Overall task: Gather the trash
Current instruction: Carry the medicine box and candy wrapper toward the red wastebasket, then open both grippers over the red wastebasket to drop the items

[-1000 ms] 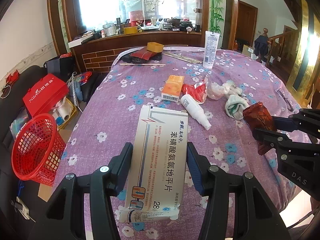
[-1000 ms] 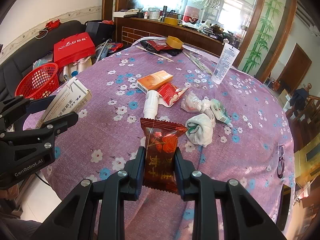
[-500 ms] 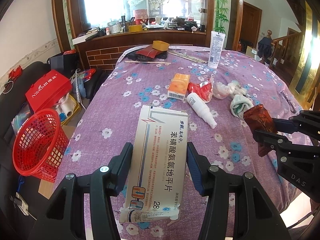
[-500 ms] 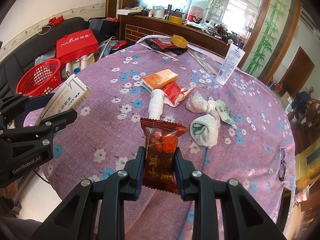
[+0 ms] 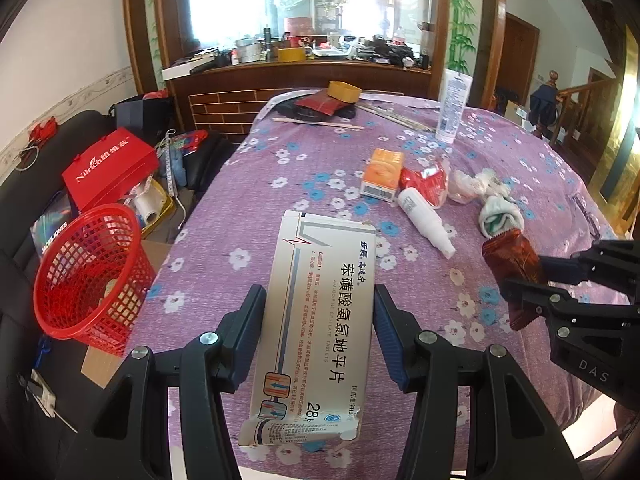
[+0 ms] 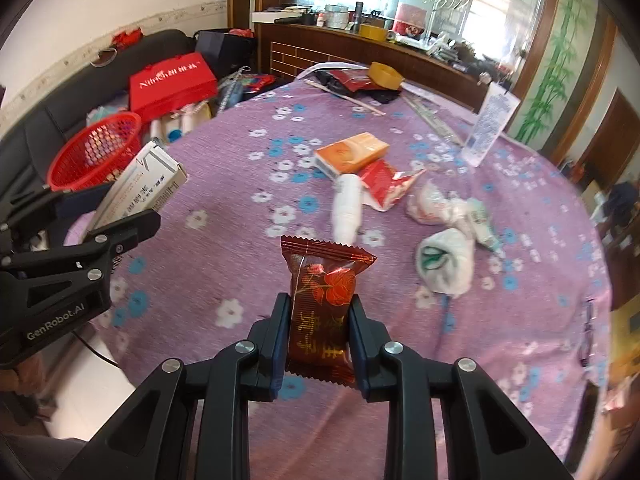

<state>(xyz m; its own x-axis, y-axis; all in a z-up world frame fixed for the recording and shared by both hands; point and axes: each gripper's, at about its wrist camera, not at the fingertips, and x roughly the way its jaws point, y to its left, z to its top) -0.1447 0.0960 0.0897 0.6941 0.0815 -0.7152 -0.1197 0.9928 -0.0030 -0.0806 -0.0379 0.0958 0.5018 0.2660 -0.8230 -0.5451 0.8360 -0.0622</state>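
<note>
Now both grippers have risen a little from the table [image 5: 248, 184]: left gripper [image 5: 320, 322] clamps the box [image 5: 320, 316], right gripper [image 6: 319, 338] clamps the wrapper [image 6: 322, 304]. Next probably the basket [image 5: 90, 276] on the left.

A purple flowered cloth covers the tabletop [image 5: 304, 184]. Far ahead of the gripper stands a white tube [image 5: 452, 108], upright near the far edge, with a yellow tape roll [image 5: 344, 92] and chopsticks [image 5: 320, 123] to its left. A red gift bag [image 5: 110, 172] sits on the black sofa [image 6: 92, 68].
</note>
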